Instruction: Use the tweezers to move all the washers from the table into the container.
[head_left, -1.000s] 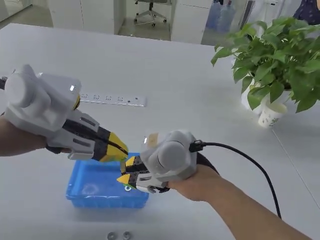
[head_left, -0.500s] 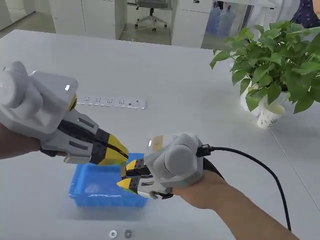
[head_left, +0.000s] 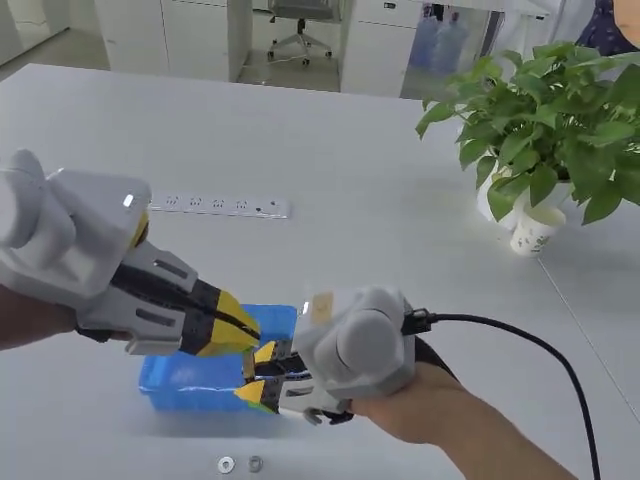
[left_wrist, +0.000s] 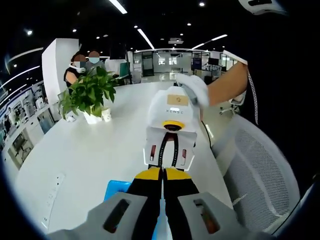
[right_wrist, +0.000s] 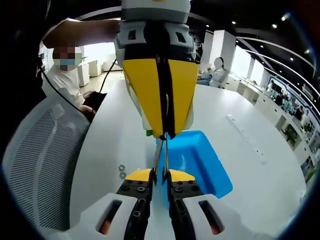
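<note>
We are settling the tweezers (right_wrist: 160, 157) between the two claws, above the container (head_left: 165, 372), and the washers are not yet touched. The left gripper (head_left: 252, 330) has its jaws pressed together on one end of the tweezers. The right gripper (head_left: 257, 375) has its jaws narrow, one against each leg at the other end.

To do this well we would keep the tweezers in line with the right jaws. The left should let go only once the right grip looks firm, and enough free length should be left to reach the table (head_left: 400, 190) — a skewed hold would likely send the tips wide of so thin a target.

Two washers (head_left: 227, 464) lie flat on the table side by side, just apart, near the container's front wall and outside it. They are small silvery rings, each with a dark hole — thin and probably slippery, so we judge an edge pinch the safest.
</note>
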